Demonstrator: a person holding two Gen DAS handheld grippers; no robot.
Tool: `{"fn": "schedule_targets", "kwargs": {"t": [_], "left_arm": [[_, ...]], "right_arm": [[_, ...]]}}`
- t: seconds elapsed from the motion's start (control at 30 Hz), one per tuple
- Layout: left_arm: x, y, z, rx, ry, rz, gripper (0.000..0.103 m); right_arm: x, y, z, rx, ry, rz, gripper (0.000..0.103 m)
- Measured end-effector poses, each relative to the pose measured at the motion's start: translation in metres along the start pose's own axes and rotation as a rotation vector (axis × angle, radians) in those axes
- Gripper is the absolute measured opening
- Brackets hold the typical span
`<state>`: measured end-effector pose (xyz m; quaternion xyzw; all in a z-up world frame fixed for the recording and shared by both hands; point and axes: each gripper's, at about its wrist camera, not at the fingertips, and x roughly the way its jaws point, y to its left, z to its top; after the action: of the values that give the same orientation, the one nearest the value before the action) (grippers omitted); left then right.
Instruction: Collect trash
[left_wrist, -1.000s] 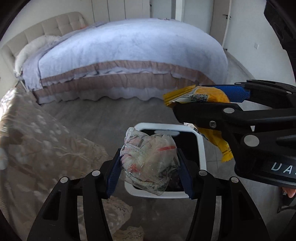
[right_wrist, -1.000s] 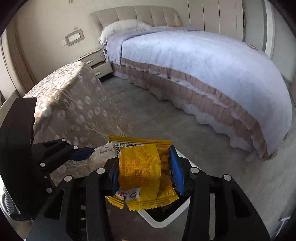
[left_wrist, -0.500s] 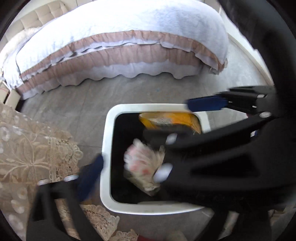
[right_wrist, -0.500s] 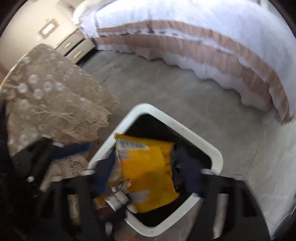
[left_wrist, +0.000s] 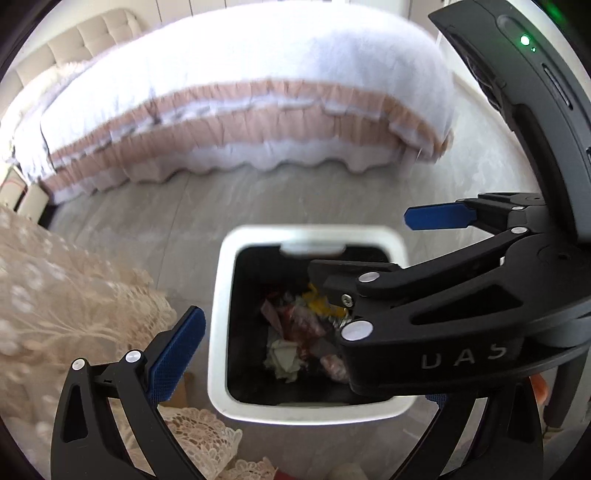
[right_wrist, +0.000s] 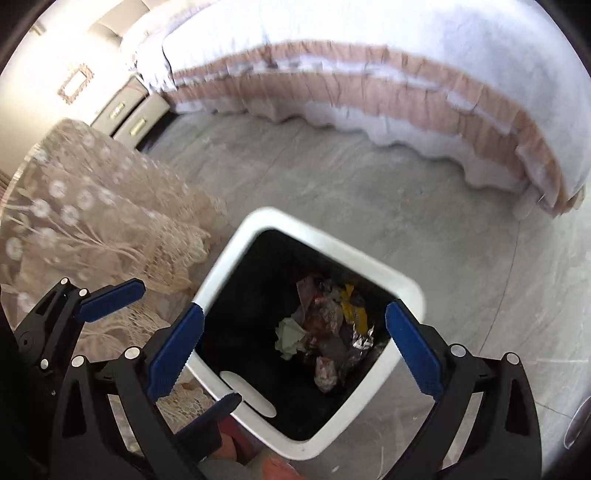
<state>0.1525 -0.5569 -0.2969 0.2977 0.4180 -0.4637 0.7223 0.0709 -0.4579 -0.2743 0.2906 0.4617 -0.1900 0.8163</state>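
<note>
A white-rimmed trash bin (left_wrist: 218, 317) with a black inside stands on the floor below both grippers; it also shows in the right wrist view (right_wrist: 406, 288). Crumpled wrappers (left_wrist: 299, 332) lie at its bottom, among them a yellow one (right_wrist: 354, 314) and a pale one (right_wrist: 291, 336). My left gripper (left_wrist: 306, 362) is open and empty over the bin; its right finger is hidden behind the right gripper. My right gripper (right_wrist: 291, 350) is open and empty above the bin; in the left wrist view it crosses over the bin, one blue pad (left_wrist: 436, 217) showing.
A table with a beige lace cloth (right_wrist: 92, 221) stands close on the bin's left. A bed with a lilac cover and pink frill (left_wrist: 240, 96) lies beyond, across grey floor (right_wrist: 369, 206). A nightstand (right_wrist: 129, 114) sits by the bed's head.
Both grippers tipped down over the bin and opened. The clear crumpled wrapper and the yellow wrapper dropped from them into the bin.
</note>
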Motion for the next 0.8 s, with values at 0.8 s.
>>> {"fn": "schedule_targets", "kwargs": {"t": [0.8], "left_arm": [[-0.323, 0.096, -0.12, -0.318, -0.519, 0.414, 0.098]], "right_arm": [[-0.215, 0.262, -0.027, -0.505, -0.6, 0.249, 0.098]]}}
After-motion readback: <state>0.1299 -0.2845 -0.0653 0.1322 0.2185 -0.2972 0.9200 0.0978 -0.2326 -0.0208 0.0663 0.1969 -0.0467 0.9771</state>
